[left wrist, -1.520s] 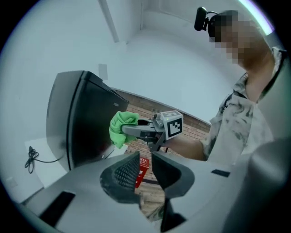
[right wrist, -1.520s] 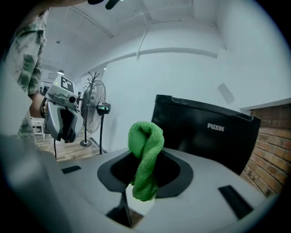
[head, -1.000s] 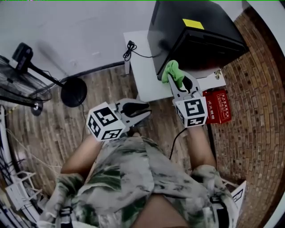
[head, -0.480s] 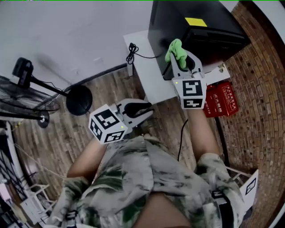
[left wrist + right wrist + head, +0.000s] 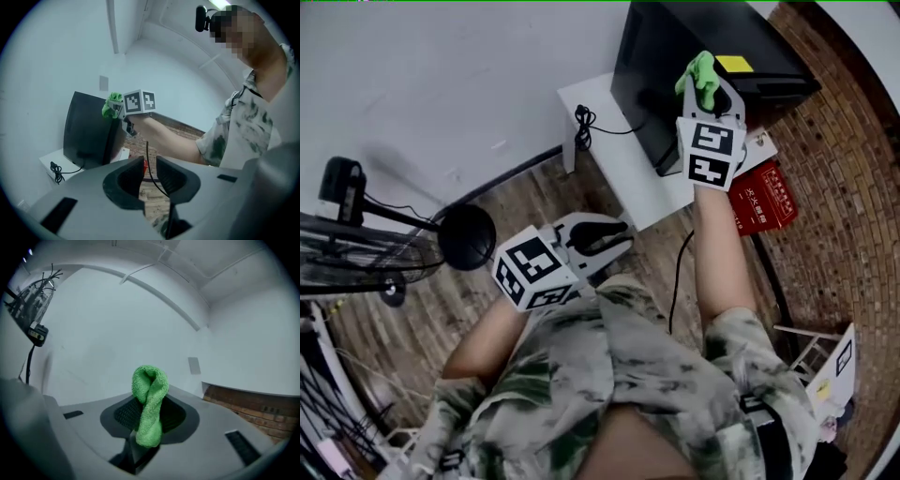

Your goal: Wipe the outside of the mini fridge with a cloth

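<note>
Two grippers here. The right gripper (image 5: 713, 92) is reached up to the top front edge of the black mini fridge (image 5: 661, 56), its jaws pinching a bunched-up green cloth (image 5: 149, 399) that pokes out past the tips. Can't tell if the cloth is actually touching the fridge. The fridge sits on a white worktop (image 5: 605, 141) with a coiled black cable (image 5: 582, 120) beside it. The left gripper (image 5: 617, 240) hangs low near the person's torso, well apart from the fridge, jaws slightly parted with nothing between them.
</note>
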Available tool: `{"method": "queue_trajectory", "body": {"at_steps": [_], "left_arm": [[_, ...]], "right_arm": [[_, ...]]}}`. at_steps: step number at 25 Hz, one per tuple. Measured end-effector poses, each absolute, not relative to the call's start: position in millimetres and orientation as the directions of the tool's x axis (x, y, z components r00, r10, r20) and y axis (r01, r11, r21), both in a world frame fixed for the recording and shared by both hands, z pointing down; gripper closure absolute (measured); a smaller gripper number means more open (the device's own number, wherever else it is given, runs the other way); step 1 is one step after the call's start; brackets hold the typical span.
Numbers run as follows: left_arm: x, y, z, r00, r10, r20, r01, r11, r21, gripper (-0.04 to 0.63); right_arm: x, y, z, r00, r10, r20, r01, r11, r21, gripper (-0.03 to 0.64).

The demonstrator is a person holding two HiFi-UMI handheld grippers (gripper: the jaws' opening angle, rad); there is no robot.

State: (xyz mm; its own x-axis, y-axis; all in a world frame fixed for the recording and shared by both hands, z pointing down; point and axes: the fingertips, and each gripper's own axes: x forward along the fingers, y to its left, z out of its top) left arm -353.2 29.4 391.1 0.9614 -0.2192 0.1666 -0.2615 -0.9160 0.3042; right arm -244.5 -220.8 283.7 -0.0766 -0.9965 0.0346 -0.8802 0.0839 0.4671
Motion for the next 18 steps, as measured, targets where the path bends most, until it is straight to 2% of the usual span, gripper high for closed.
{"method": "queue_trajectory", "body": {"at_steps": [4, 9, 18], "left_arm": [[-376, 29, 399, 0.968, -0.183, 0.170, -0.230, -0.919, 0.321, 0.505], [-381, 25, 401, 0.977, -0.153, 0.150, -0.195, -0.925, 0.325, 0.505], [-378, 16, 400, 0.980, -0.132, 0.147, -0.175, -0.925, 0.338, 0.505]], "right_arm": [[-242, -237, 282, 0.037, -0.999, 0.034, -0.887, -0.017, 0.461, 0.499], [-241, -248, 302, 0.100, -0.993, 0.065, -0.879, -0.057, 0.474, 0.499], [-240, -256, 380, 0.104, -0.980, 0.172, -0.865, -0.004, 0.502, 0.499]]}}
